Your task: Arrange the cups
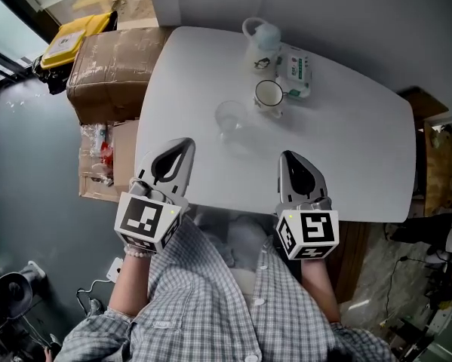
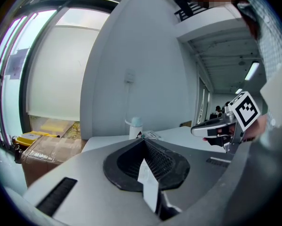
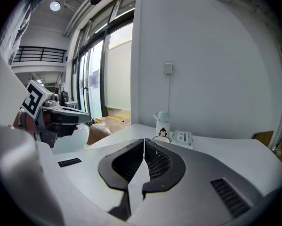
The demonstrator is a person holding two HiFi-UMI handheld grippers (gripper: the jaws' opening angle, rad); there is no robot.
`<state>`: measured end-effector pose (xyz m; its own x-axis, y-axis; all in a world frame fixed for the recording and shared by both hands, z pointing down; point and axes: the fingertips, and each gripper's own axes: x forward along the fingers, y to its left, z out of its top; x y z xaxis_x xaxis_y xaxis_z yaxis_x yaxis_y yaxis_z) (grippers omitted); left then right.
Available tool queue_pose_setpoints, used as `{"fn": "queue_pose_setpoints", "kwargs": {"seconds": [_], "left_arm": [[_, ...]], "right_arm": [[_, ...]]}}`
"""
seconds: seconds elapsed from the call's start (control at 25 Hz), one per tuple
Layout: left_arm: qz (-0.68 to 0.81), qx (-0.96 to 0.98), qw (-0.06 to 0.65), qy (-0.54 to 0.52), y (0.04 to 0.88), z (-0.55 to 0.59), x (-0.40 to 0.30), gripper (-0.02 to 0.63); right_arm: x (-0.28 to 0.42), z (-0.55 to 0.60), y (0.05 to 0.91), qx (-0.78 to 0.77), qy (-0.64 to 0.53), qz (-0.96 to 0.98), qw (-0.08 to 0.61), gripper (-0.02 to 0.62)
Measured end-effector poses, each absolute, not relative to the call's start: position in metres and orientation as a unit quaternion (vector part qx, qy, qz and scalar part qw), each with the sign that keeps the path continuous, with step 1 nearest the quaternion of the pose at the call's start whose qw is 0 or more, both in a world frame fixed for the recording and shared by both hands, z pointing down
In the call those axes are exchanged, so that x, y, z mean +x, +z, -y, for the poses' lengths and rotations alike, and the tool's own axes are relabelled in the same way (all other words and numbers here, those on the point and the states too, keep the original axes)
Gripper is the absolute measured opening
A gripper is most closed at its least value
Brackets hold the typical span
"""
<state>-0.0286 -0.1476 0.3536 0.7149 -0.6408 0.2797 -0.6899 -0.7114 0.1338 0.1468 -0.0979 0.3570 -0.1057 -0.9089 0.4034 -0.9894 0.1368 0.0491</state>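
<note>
We hold the left gripper (image 1: pixel 186 143) and the right gripper (image 1: pixel 287 157) over the near edge of the white table (image 1: pixel 361 142), both with jaws pressed together and empty. Beyond them stand a clear glass cup (image 1: pixel 231 117), a white mug (image 1: pixel 269 94), a penguin bottle (image 1: pixel 262 44) and a wipes pack (image 1: pixel 295 70). A cardboard box (image 1: pixel 109 70) sits at the left on the grey floor (image 1: pixel 29 202)

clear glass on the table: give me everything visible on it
The clear glass is a see-through tumbler, glass or plastic by its look, with no handle showing. It stands upright, mouth up, and looks empty, near the middle of the white table. It sits left of the white mug and nearer the person, apart from it. Only the table touches it. The left tool and right tool are short of it.
</note>
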Motion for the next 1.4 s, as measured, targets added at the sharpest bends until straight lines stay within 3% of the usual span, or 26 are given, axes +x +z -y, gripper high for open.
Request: {"fn": "queue_pose_setpoints", "kwargs": {"seconds": [0.72,1.04,1.4], "left_arm": [[0.428,0.882,0.151,0.127,0.380,0.163,-0.014,0.008],[0.450,0.866,0.165,0.142,0.391,0.163,-0.013,0.008],[0.462,0.858,0.170,0.149,0.399,0.160,-0.010,0.008]], "right_arm": [[0.202,0.167,0.437,0.589,0.114,0.743,0.296,0.025],[0.210,0.192,0.472,0.556,0.118,0.755,0.328,0.089],[0.208,0.209,0.502,0.528,0.131,0.760,0.356,0.097]]}}
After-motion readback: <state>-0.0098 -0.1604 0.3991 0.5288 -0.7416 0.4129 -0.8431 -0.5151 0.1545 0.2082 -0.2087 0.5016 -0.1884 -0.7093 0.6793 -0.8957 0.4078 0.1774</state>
